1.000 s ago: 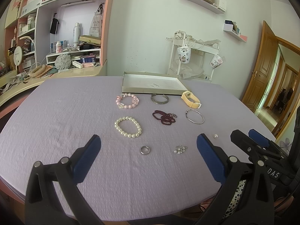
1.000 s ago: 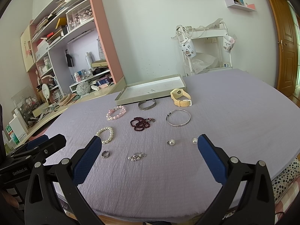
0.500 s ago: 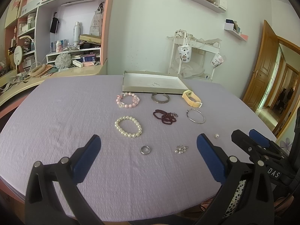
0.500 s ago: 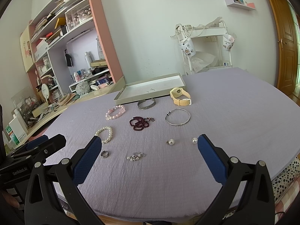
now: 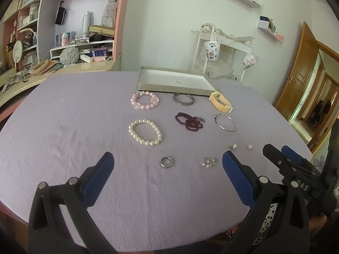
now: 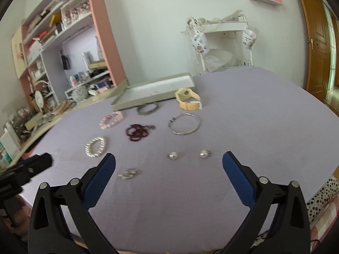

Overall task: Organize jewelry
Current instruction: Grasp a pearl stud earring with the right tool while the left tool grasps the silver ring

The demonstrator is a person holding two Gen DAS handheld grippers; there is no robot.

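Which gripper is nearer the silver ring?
Left. The left gripper is open with the silver ring just ahead between its fingers; the right gripper sits further right, the ring outside its view.

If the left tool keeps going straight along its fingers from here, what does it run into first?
Probably the silver ring: it lies on the purple tablecloth almost centred between the open fingers of the left tool. The white pearl bracelet lies beyond it. Depth is uncertain in this fisheye view.
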